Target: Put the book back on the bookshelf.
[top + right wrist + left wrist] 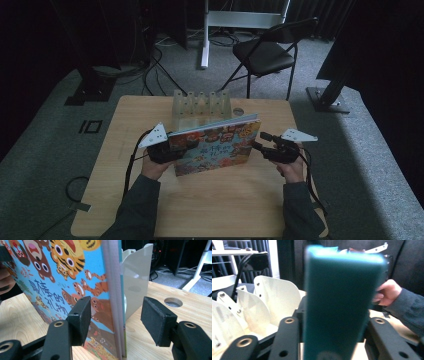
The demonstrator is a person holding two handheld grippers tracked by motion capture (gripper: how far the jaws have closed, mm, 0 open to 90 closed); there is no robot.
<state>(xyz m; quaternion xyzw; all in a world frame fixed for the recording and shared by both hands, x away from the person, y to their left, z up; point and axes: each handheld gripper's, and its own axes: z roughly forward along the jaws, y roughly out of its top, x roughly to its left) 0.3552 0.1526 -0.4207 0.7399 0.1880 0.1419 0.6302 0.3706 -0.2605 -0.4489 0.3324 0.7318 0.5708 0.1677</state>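
Note:
A picture book [215,147] with cartoon tigers on a blue cover stands on edge on the wooden table [225,200], just in front of a white slotted rack [200,105]. My left gripper [172,150] is shut on its left end; in the left gripper view the teal spine [337,302] sits tight between the black jaws of that gripper [332,325]. My right gripper [257,142] is at the book's right end. In the right gripper view its gripper [116,317] straddles the book's page edge [113,290], open, with a clear gap to the right pad [155,320].
The rack's white dividers [269,297] stand close behind the book, one plate [136,277] just past its edge. A round hole [173,302] is in the tabletop near the rack. A black folding chair [265,52] and stand legs are on the floor beyond the table.

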